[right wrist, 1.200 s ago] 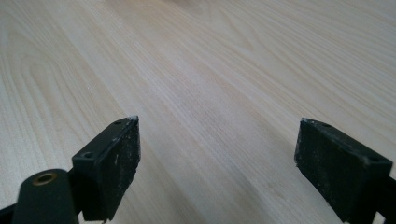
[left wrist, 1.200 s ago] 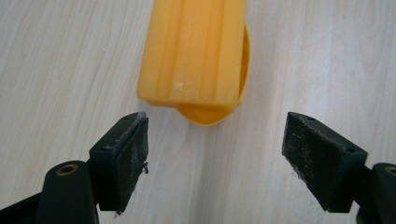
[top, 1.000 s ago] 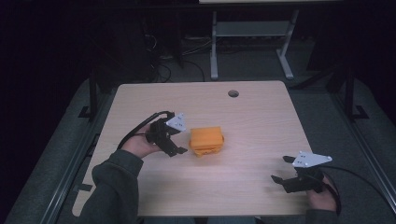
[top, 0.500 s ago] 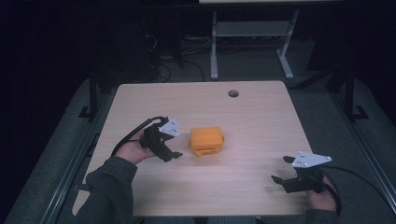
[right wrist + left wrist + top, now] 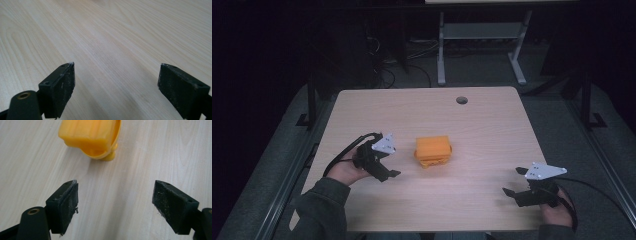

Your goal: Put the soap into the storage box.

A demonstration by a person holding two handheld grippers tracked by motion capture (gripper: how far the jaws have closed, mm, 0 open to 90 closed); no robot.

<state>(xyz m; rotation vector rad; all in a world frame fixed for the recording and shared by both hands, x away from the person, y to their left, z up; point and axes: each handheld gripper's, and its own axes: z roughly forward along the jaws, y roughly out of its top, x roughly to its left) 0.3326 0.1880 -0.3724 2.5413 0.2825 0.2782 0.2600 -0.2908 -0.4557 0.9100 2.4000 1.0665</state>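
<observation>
Backing off from the orange plastic piece [image 5: 433, 150], the left gripper [image 5: 388, 167] now sits farther to the left than half a second ago, with bare wood showing between its tips and the piece. That orange piece lies near the middle of the wooden table [image 5: 492, 125], a blocky upper part resting on a rounded lower lip; in the left gripper view it [image 5: 91, 136] sits ahead of the jaws and apart from them. The left gripper [image 5: 115, 200] has its jaws spread wide, nothing between them, the pads hanging over plain tabletop. The right gripper [image 5: 515, 189] rests near the front right edge, well apart from the orange piece, where it was before. Its jaws are likewise spread wide in the right gripper view [image 5: 116, 85], with only wood grain between them. A round hole [image 5: 461, 100] sits near the table's far edge.
</observation>
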